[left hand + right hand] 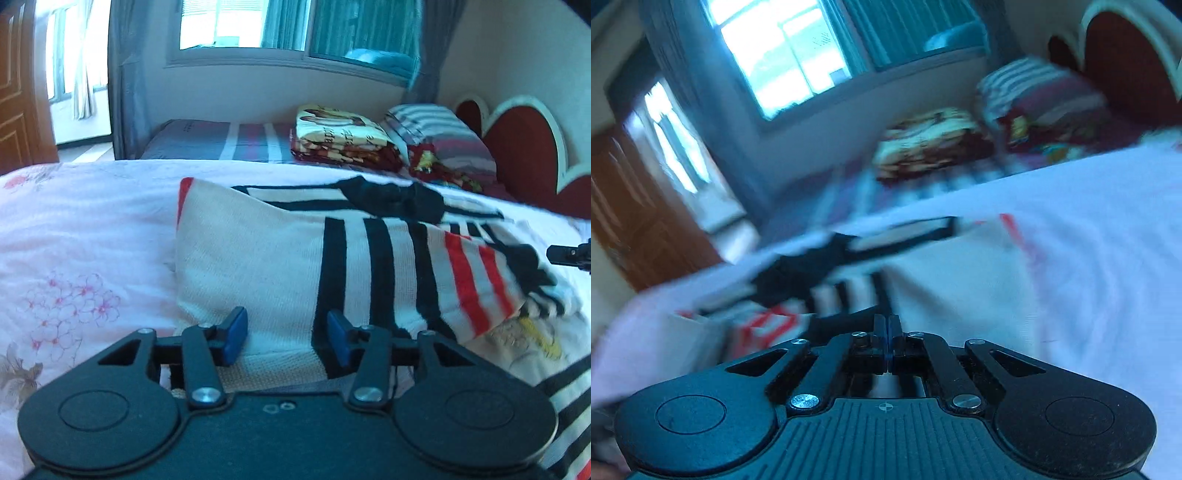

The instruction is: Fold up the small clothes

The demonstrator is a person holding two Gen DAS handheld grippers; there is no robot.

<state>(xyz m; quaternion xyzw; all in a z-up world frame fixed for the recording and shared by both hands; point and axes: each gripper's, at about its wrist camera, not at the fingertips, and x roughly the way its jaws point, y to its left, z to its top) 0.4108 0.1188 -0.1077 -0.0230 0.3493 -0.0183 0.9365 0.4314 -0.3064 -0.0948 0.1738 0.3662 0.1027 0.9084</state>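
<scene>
A small white knit garment (266,266) with black and red stripes lies crumpled on the bed, part of it folded over. My left gripper (287,334) hovers at its near edge, blue pads apart, and the cloth lies under and between them without being pressed. At the garment's right end the tip of my right gripper (569,254) shows. In the blurred right wrist view the right gripper (888,325) has its pads together, right at a dark edge of the garment (820,295). The blur hides whether fabric is pinched.
The garment rests on a pink floral bedsheet (81,236). Behind it lie a folded printed blanket (343,136) and a striped pillow (439,136) against a red heart-shaped headboard (524,147). A window (240,22) is beyond, and a wooden door (18,92) stands at the left.
</scene>
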